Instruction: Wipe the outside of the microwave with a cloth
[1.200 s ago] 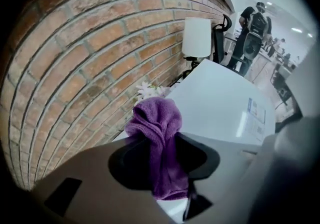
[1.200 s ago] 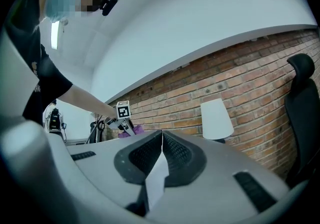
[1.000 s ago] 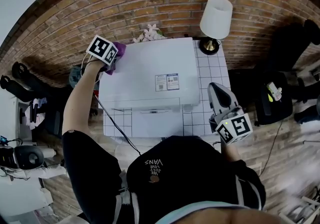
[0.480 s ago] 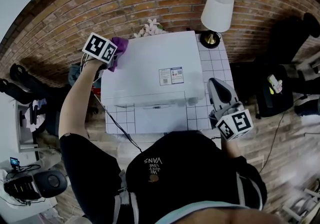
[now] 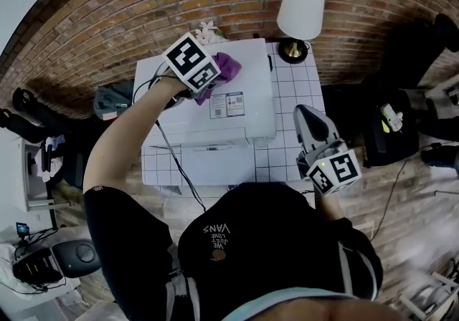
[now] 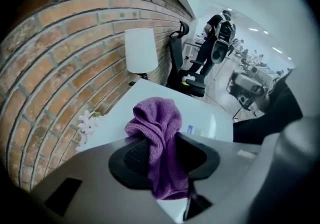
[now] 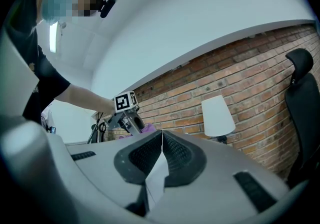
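Note:
The white microwave [image 5: 244, 108] stands on a white tiled table against the brick wall. A purple cloth [image 5: 223, 69] lies bunched on the microwave's top near its middle back, with my left gripper [image 5: 209, 82] shut on it. In the left gripper view the cloth [image 6: 159, 138] hangs pinched between the two black pads, above the white top [image 6: 210, 113]. My right gripper [image 5: 307, 126] is held off the microwave's right side, jaws shut with nothing between them. From the right gripper view the left gripper [image 7: 131, 120] and the cloth [image 7: 149, 129] show far off.
A white lamp [image 5: 300, 13] stands at the table's back right corner, also seen as the lamp [image 6: 141, 51] in the left gripper view. Pale flowers [image 5: 206, 30] sit behind the microwave. A black cable [image 5: 172, 162] runs down the microwave's front left. Office chairs [image 5: 391, 133] stand to the right.
My left gripper has carried the purple cloth from the microwave's back left corner rightward across the top to near the middle. The right gripper has stayed beside the microwave.

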